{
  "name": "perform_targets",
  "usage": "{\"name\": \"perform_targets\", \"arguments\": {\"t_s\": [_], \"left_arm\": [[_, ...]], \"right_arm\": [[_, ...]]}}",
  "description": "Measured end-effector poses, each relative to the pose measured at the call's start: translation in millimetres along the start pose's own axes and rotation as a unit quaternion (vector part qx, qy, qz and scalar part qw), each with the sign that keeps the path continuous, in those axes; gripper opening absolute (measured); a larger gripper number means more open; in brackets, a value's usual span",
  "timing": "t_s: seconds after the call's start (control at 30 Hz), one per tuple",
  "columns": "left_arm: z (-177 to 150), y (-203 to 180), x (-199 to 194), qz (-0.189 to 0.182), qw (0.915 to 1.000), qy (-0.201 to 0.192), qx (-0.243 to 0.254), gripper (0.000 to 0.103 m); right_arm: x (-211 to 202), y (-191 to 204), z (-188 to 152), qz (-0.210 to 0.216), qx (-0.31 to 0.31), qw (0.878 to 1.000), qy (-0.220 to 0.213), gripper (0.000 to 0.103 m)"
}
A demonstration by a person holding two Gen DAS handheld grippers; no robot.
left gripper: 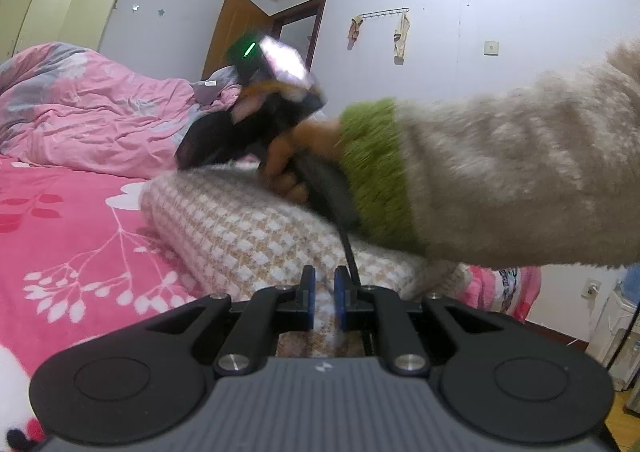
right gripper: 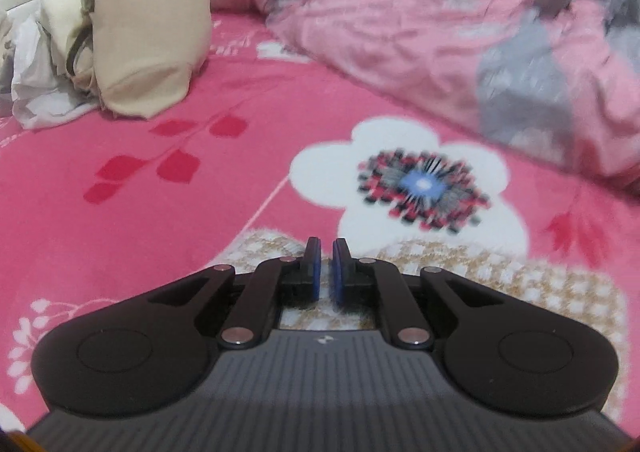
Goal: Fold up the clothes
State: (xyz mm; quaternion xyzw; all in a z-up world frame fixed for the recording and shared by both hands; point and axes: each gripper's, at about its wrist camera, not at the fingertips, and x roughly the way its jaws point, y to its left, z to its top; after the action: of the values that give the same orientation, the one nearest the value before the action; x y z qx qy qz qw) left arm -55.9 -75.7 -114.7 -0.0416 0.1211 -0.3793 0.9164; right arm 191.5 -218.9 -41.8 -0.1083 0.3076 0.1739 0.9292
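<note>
The left hand-held gripper (left gripper: 324, 292) sits at the bottom centre of the left wrist view, its blue-padded jaws drawn in to a narrow slit with nothing seen pinched between them. Just beyond it lies the task's garment, a beige-and-white checked knit (left gripper: 248, 228), bunched into a thick fold on the pink floral bed sheet (left gripper: 72, 220), reaching from the centre of the frame to the lower right. Across the right half reaches a fuzzy cream sleeve (left gripper: 512, 168) with a green cuff; the hand (left gripper: 292, 160) at its end grips the handle of the other device above the knit (badly motion-blurred, so contact with the cloth cannot be judged).

In the right wrist view the right hand-held gripper (right gripper: 324, 270) is at the bottom centre, jaws likewise nearly together and empty, with the checked knit (right gripper: 500, 280) directly beneath and to the lower right. A crumpled pink-and-grey duvet (right gripper: 420, 24) fills the upper right, and a beige cushion (right gripper: 152, 40) stands at the upper left beside some pale cloth.
</note>
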Motion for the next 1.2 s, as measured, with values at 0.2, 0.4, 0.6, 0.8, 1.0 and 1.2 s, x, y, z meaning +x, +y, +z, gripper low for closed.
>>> {"name": "perform_targets", "arguments": {"t_s": [0.2, 0.4, 0.6, 0.8, 1.0, 1.2], "left_arm": [[0.0, 2.6, -1.6, -0.005, 0.9999, 0.002, -0.009, 0.011], [0.8, 2.8, -1.6, 0.001, 1.0, 0.005, -0.005, 0.012], [5.6, -0.3, -4.0, -0.001, 0.9998, 0.019, 0.001, 0.012], [8.9, -2.4, -5.2, 0.009, 0.9995, 0.03, 0.008, 0.012], [12.8, -5.8, -10.2, 0.01, 0.9987, 0.045, 0.021, 0.012], [13.5, -3.1, -10.2, 0.003, 0.9979, 0.061, 0.02, 0.012]], "right_arm": [[-73.8, 3.1, 15.4, 0.041, -0.006, 0.999, -0.036, 0.016], [-50.8, -0.2, -33.3, 0.049, 0.005, 0.999, 0.016, 0.017], [-67.4, 5.0, -25.8, 0.03, 0.001, 1.0, 0.006, 0.017], [-101.0, 5.5, -39.7, 0.053, -0.013, 0.997, 0.054, 0.018], [-93.1, 2.8, -60.6, 0.045, -0.005, 0.998, 0.045, 0.018], [-135.0, 3.1, -68.0, 0.087, 0.013, 0.994, 0.061, 0.018]]}}
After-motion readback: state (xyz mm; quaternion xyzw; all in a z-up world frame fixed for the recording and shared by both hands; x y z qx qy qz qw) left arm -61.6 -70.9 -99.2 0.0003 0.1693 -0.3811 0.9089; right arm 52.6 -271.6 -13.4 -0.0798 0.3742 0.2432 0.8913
